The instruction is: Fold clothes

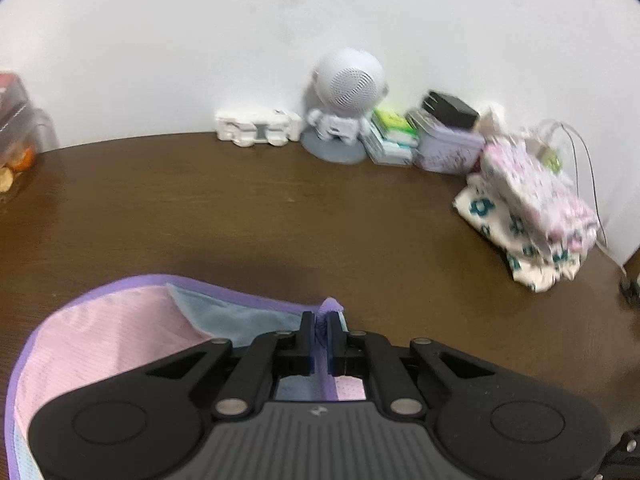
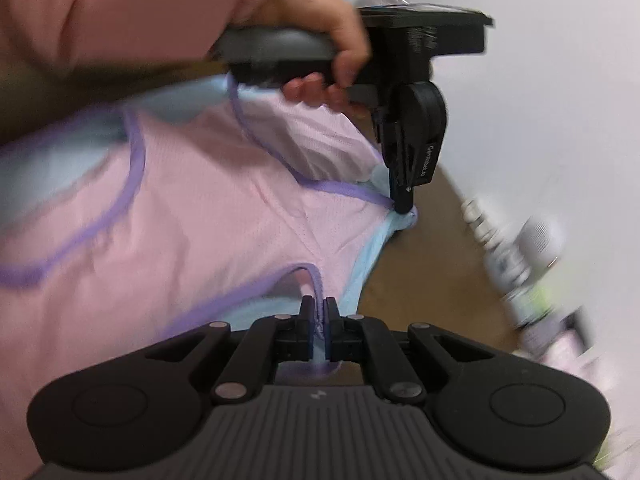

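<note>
A pink garment (image 2: pixel 208 216) with purple trim and a light blue inner side lies spread over the brown table; it also shows in the left wrist view (image 1: pixel 108 344). My left gripper (image 1: pixel 320 320) is shut on a purple-trimmed corner of it, and it also shows from the side in the right wrist view (image 2: pixel 404 200), held by a hand. My right gripper (image 2: pixel 319 316) is shut on another purple-trimmed edge of the same garment, nearer to me.
At the back of the table (image 1: pixel 240 208) against the white wall stand a white toy block (image 1: pixel 258 128), a round white robot-shaped speaker (image 1: pixel 346 96), some boxes (image 1: pixel 440 136) and a pile of folded patterned clothes (image 1: pixel 528 208). A container (image 1: pixel 16 136) stands at far left.
</note>
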